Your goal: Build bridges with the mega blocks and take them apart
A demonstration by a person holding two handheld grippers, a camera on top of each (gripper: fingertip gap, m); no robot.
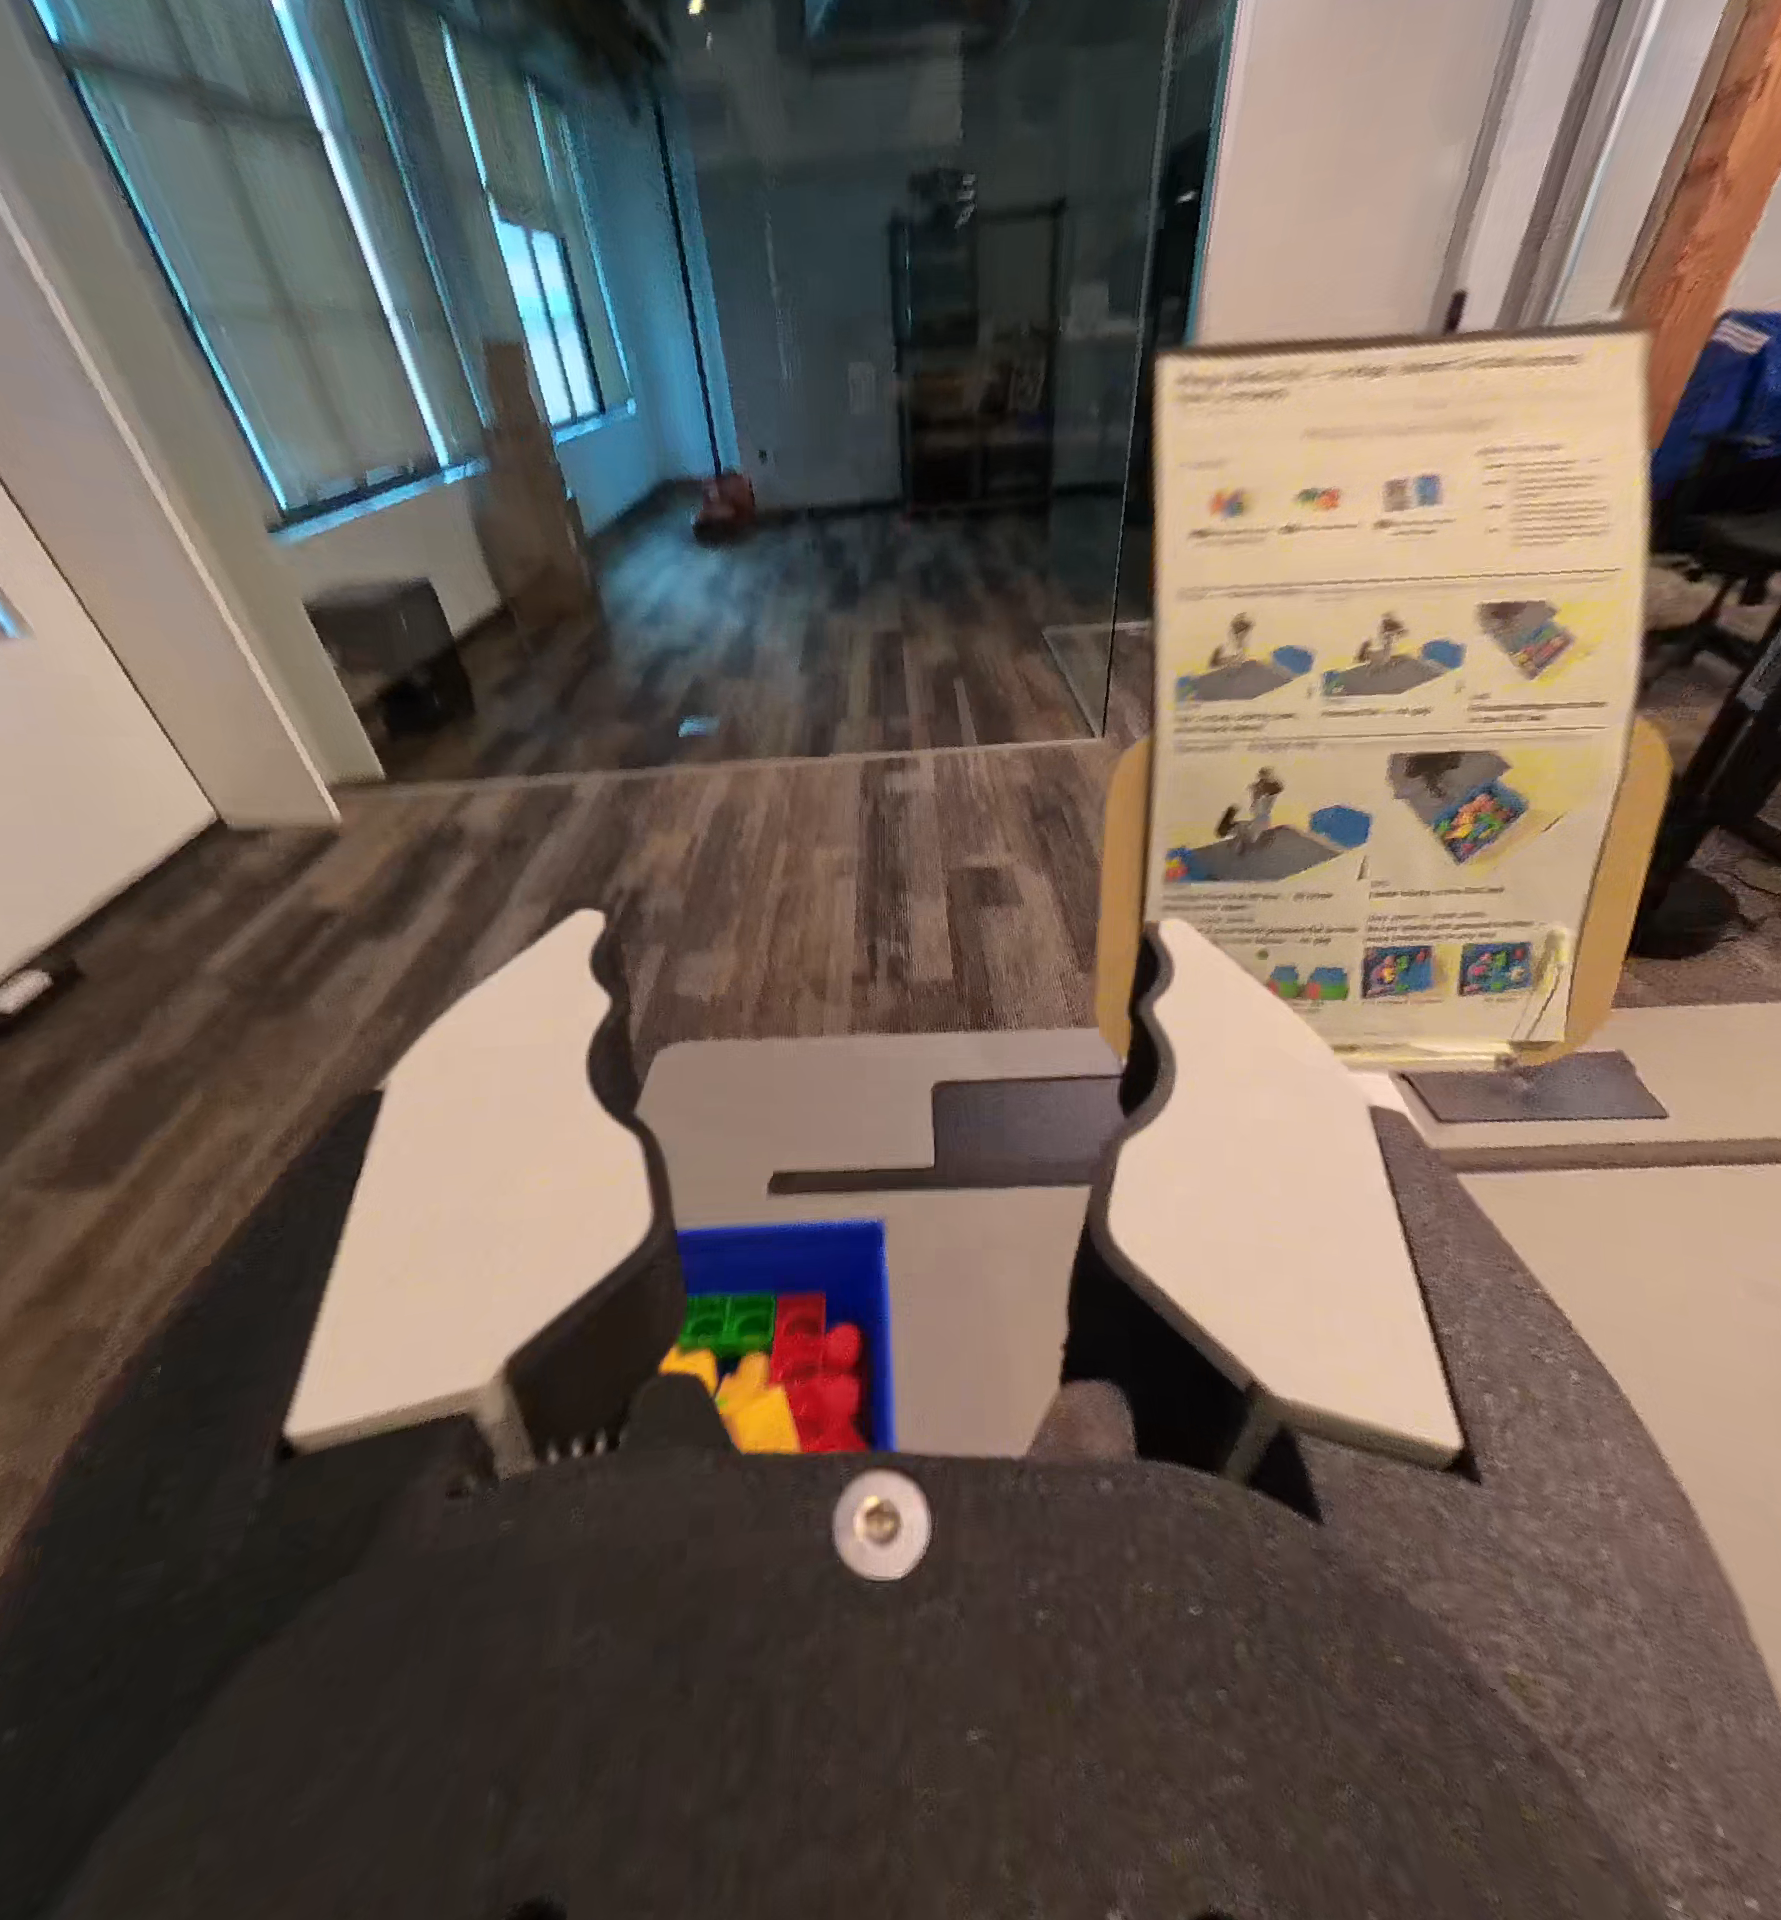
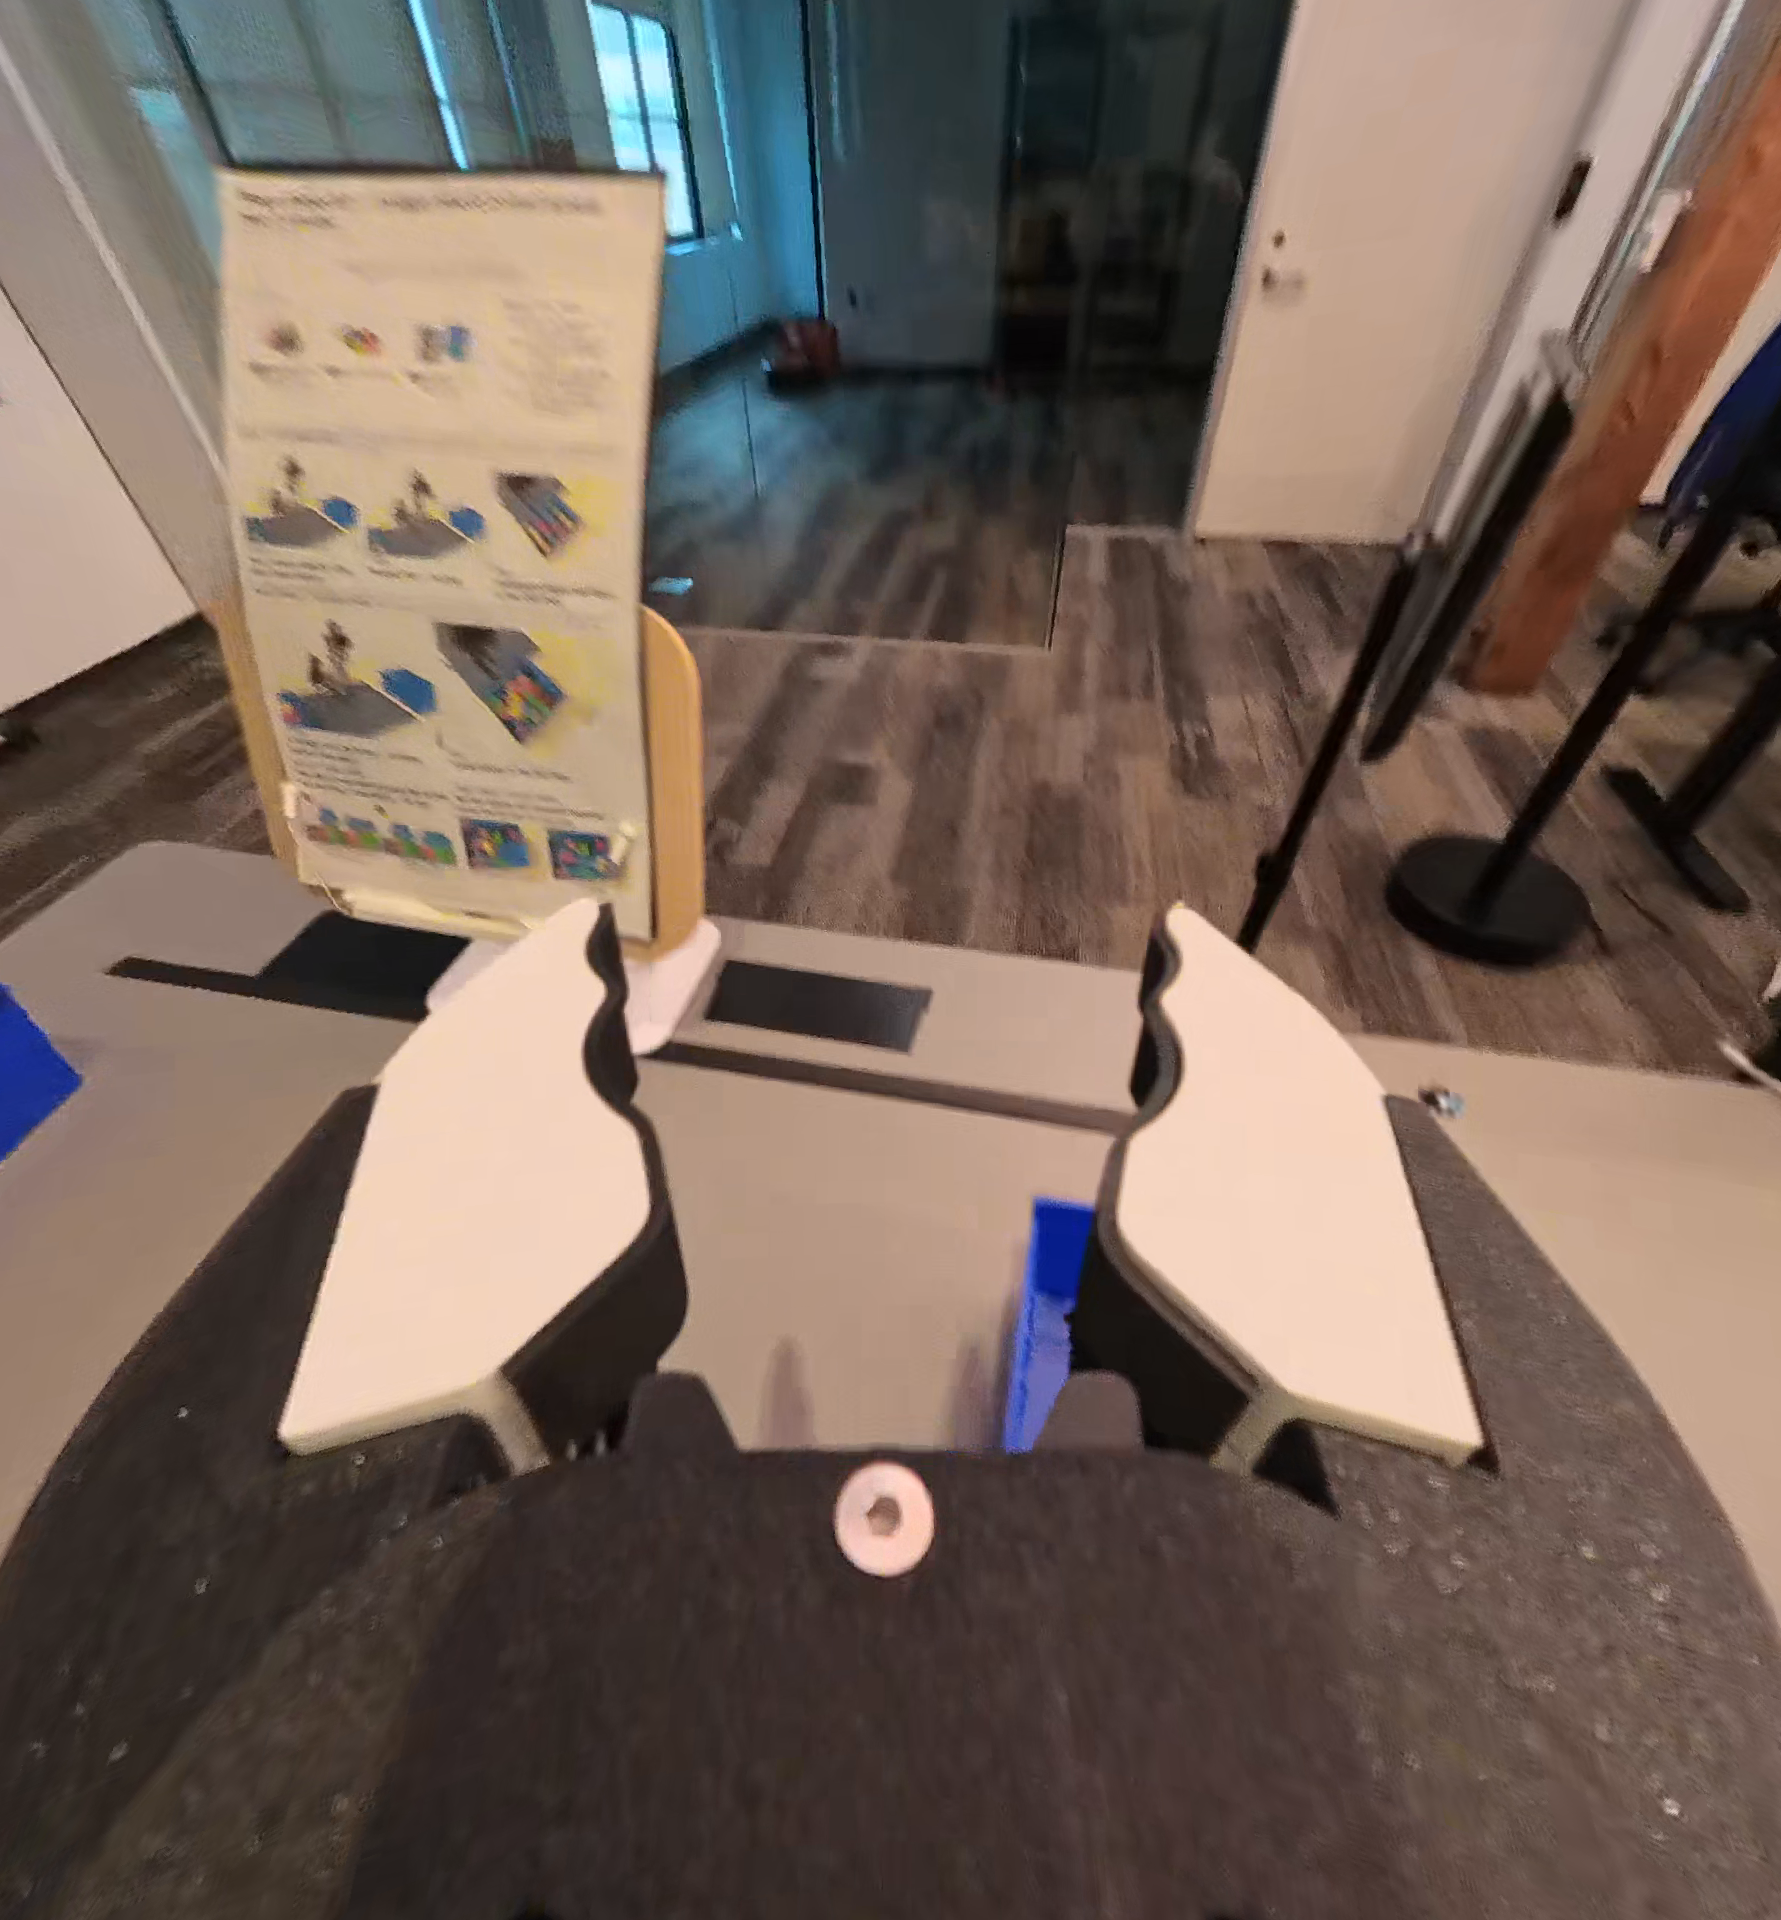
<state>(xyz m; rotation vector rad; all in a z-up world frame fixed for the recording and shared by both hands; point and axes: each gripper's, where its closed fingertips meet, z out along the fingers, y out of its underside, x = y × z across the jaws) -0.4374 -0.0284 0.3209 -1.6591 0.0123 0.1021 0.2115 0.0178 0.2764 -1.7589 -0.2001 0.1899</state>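
Both tongs, left [image 1: 881, 1049] and right [image 2: 881, 1029], spread wide & empty above the bench [image 2: 865, 1195], prob pre-pick. Blue bin [image 1: 844, 1262] w/ mega blocks [image 1: 792, 1371] sits under left tongs for easy reach. Instruction sheet [image 1: 1395, 675] propped at back as ref.

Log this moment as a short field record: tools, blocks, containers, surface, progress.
left tool: open, empty, above the blue plastic bin
right tool: open, empty
blocks: green, red and yellow plastic mega blocks piled in the bin
second container: blue plastic piece by the right tool, contents hidden
surface: grey table, printed instruction sheet on a wooden stand at the far edge
progress: no bridge visible
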